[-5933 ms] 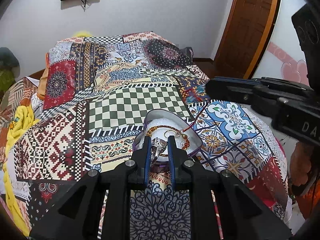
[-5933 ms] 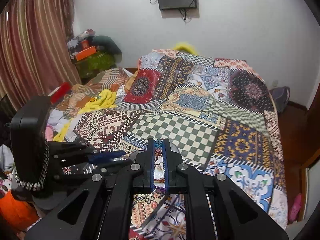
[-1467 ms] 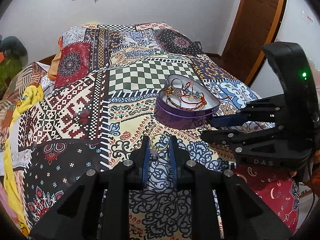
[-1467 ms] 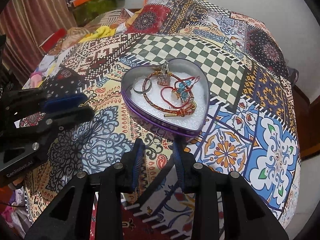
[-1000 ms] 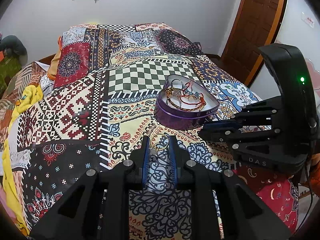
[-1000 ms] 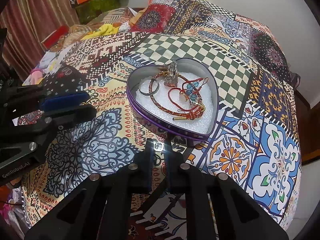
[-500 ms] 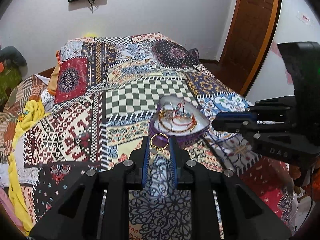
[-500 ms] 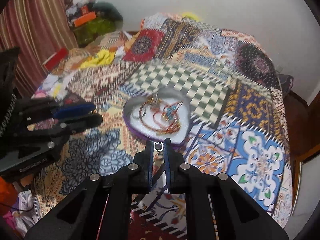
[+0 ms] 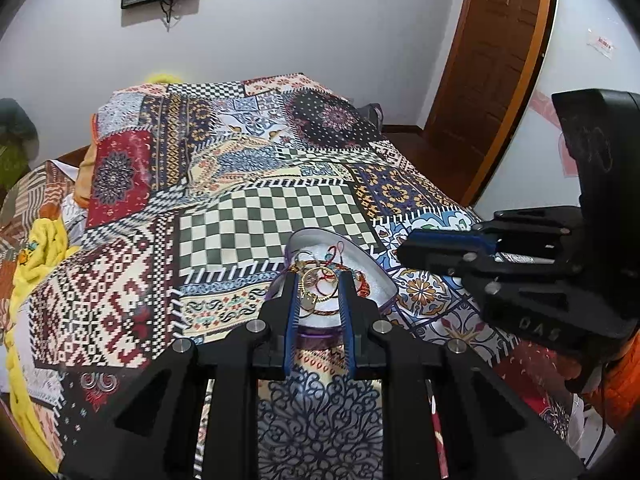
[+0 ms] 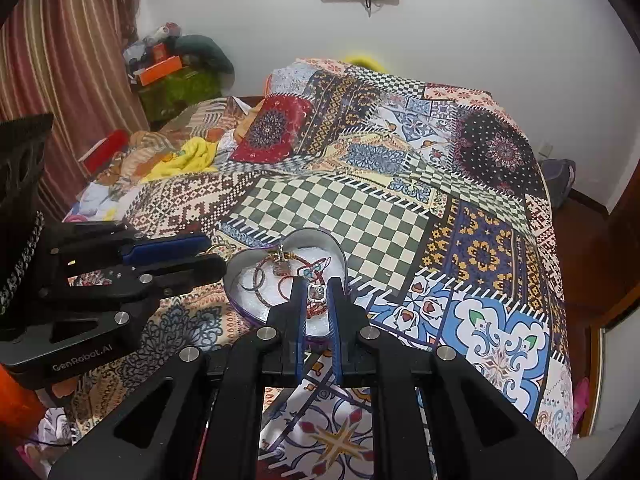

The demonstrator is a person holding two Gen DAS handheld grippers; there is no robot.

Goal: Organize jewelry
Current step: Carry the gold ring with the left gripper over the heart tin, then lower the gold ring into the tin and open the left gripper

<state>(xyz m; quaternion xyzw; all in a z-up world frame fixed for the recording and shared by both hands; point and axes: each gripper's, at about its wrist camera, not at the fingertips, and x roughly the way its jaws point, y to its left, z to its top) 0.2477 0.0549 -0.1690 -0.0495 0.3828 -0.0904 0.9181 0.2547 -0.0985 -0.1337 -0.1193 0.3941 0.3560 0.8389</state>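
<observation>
A purple heart-shaped tin (image 10: 340,254) with white lining sits on the patchwork bedspread; it holds red cord bracelets, a ring and a charm. It also shows in the left wrist view (image 9: 382,280). My left gripper (image 9: 319,282) is shut on a gold ring (image 9: 313,280) and holds it over the tin. My right gripper (image 10: 317,290) is shut on a small silver ring (image 10: 317,292) and hovers over the tin's near edge. The left gripper also shows in the right wrist view (image 10: 192,254), left of the tin.
The bed (image 9: 260,216) fills both views. A yellow cloth (image 9: 36,248) lies at its left edge. A wooden door (image 9: 492,64) stands at the right. Clutter and a striped curtain (image 10: 60,60) are at the left in the right wrist view.
Both grippers rose from the bedspread with their rings and moved forward over the heart tin. Earlier the right gripper closed on the silver ring beside the tin.
</observation>
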